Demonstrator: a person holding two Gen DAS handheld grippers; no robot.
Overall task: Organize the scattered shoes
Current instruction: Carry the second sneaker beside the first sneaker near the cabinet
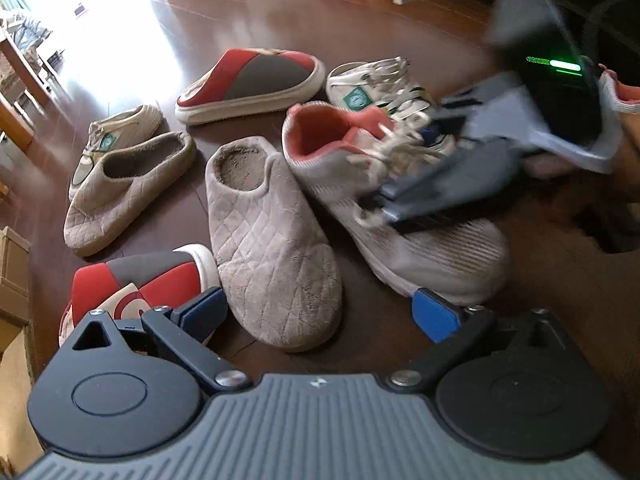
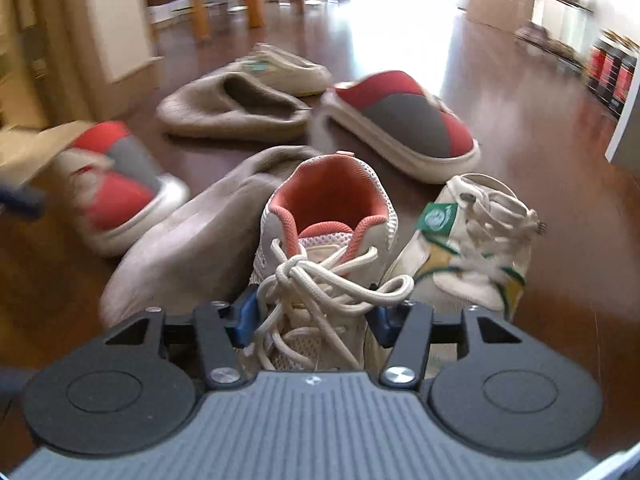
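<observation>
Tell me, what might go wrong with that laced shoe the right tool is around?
The right tool straddles the grey knit sneaker with coral lining at its loose cream laces; it may pinch laces only and slip. The beige quilted slipper touching it could get dragged.

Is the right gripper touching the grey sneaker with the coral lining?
Touching. The right wrist view shows the right gripper with both blue fingers pressed against the grey sneaker's laced midsection.

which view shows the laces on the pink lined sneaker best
Right wrist view: the laces sit sharp and knotted between the right claw fingers. In the left wrist view, the laces are blurred and partly hidden by that claw.
</observation>
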